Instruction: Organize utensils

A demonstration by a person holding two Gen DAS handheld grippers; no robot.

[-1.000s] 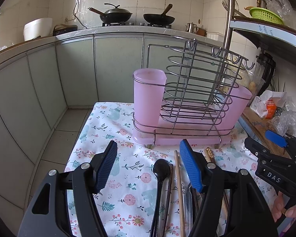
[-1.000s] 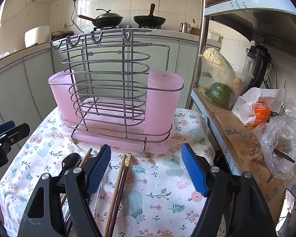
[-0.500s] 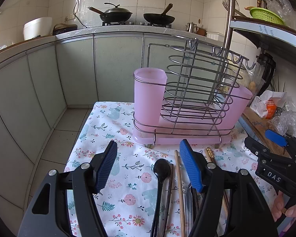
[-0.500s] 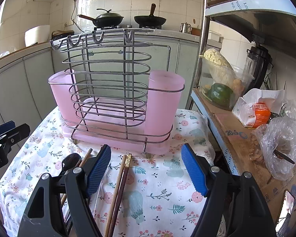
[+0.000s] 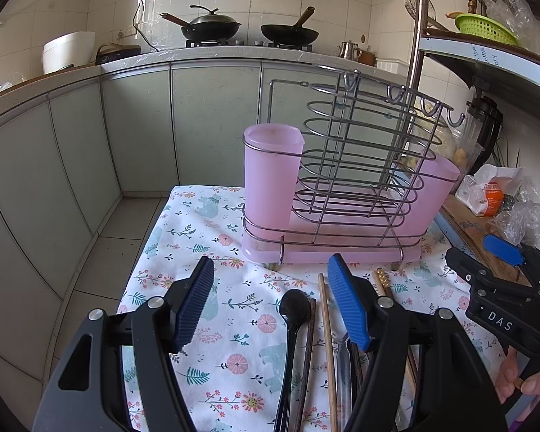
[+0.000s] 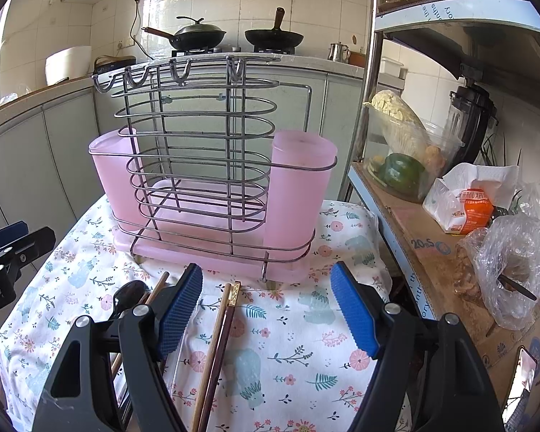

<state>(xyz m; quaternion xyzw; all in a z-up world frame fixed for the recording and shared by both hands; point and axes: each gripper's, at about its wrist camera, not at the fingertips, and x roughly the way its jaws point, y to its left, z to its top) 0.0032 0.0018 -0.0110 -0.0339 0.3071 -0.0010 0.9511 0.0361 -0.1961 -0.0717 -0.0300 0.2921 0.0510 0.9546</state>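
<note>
The left gripper [image 5: 271, 302] hovers agape over a black spoon [image 5: 294, 311] before the pink rack [image 5: 342, 194].

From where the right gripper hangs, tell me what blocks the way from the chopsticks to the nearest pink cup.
Nothing visible does. The right gripper is open above the chopsticks on the floral cloth. Bare cloth runs from them to the rack, and the pink cup shows an open, unobstructed mouth.

Ahead of the left gripper [image 5: 270, 304] stand one wire rack [image 5: 356, 165] and two pink cups [image 5: 271, 176]; below it lies one black spoon [image 5: 293, 324]; two woks [image 5: 212, 25] sit far beyond.
</note>
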